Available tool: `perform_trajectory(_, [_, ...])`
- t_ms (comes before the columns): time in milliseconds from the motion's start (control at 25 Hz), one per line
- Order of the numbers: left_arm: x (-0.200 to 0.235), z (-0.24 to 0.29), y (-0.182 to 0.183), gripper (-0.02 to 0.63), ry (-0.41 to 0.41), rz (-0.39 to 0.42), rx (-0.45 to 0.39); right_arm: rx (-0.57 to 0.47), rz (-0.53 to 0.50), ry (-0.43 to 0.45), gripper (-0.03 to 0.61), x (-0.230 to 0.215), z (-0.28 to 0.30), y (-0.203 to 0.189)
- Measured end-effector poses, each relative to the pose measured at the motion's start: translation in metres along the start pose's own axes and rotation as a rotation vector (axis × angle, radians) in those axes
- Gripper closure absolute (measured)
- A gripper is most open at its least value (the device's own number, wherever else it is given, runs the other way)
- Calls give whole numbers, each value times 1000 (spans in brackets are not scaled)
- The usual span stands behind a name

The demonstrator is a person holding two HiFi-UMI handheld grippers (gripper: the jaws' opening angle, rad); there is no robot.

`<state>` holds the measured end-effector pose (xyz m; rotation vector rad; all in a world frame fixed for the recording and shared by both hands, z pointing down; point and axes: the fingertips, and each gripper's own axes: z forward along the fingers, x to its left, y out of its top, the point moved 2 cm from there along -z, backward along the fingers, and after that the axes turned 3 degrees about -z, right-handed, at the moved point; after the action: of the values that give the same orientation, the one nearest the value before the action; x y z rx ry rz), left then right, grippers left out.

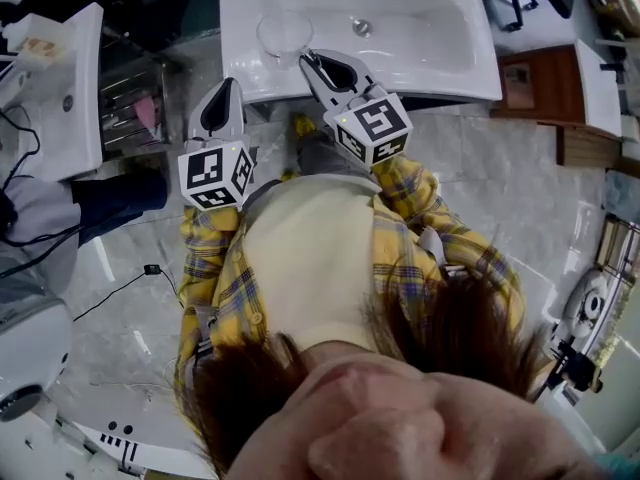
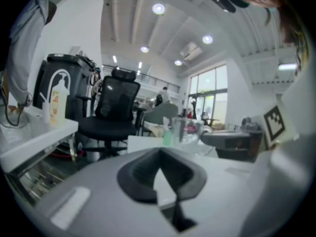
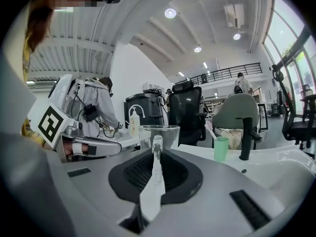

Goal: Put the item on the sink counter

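A clear glass mug is at the front left corner of the white sink counter, beside the basin. Whether it rests on the counter or hangs just above it I cannot tell. My right gripper reaches it from the near side. In the right gripper view the mug stands straight ahead, and the right gripper is shut on its handle. My left gripper hovers off the counter's front left corner, shut with nothing in it. In its own view the left gripper holds nothing.
A green cup and a black faucet stand at the back of the counter. The drain lies mid-basin. A second white sink with a soap bottle is at left, where a person in grey stands. Black office chairs are behind.
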<state>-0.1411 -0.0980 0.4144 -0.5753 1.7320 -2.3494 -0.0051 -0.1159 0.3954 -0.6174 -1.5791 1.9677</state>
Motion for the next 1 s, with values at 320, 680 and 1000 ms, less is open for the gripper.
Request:
perform_trajectory(320, [5,43,11,609,55,-8,-3,11,8,55,546,-42,36,1])
perform_trajectory(680, [16,81,11,609,111,-9,14,22,-15,96,546,-78,79,-2])
perform_trajectory(1000, [25,105,13,609,148,-1,28,45,-5,122,545,-102,116,-15])
